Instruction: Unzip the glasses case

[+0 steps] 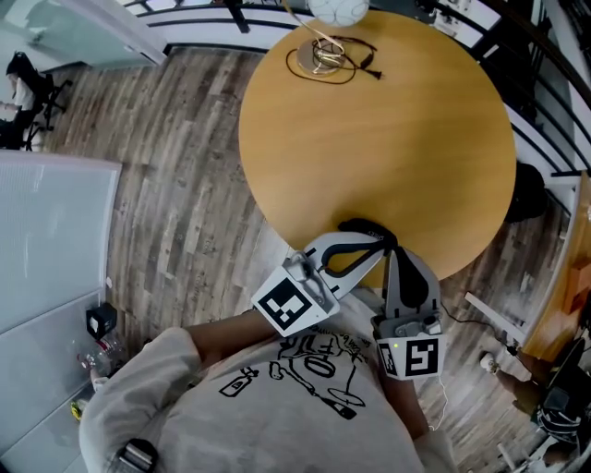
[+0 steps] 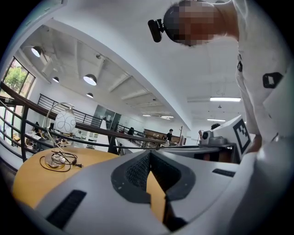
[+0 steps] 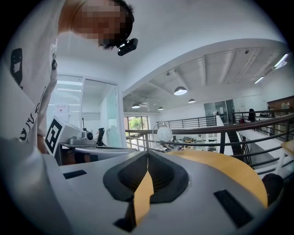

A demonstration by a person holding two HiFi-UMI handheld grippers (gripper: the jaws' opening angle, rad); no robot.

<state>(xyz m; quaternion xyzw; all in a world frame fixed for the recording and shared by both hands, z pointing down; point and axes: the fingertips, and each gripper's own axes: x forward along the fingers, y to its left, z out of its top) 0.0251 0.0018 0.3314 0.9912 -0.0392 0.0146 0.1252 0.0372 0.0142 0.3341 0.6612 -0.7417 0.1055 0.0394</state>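
Note:
No glasses case shows in any view. My left gripper reaches over the near edge of the round wooden table; its jaws are shut, with nothing between them. My right gripper is just beside it at the same edge, also shut and empty. In the left gripper view the left gripper has its black pads meeting at the tip, with bare tabletop beyond. The right gripper view shows the right gripper the same way, over the tabletop.
A white globe lamp with a coiled black cable stands at the table's far edge. Wooden floor lies to the left, and a dark chair stands to the right. A railing runs behind the table.

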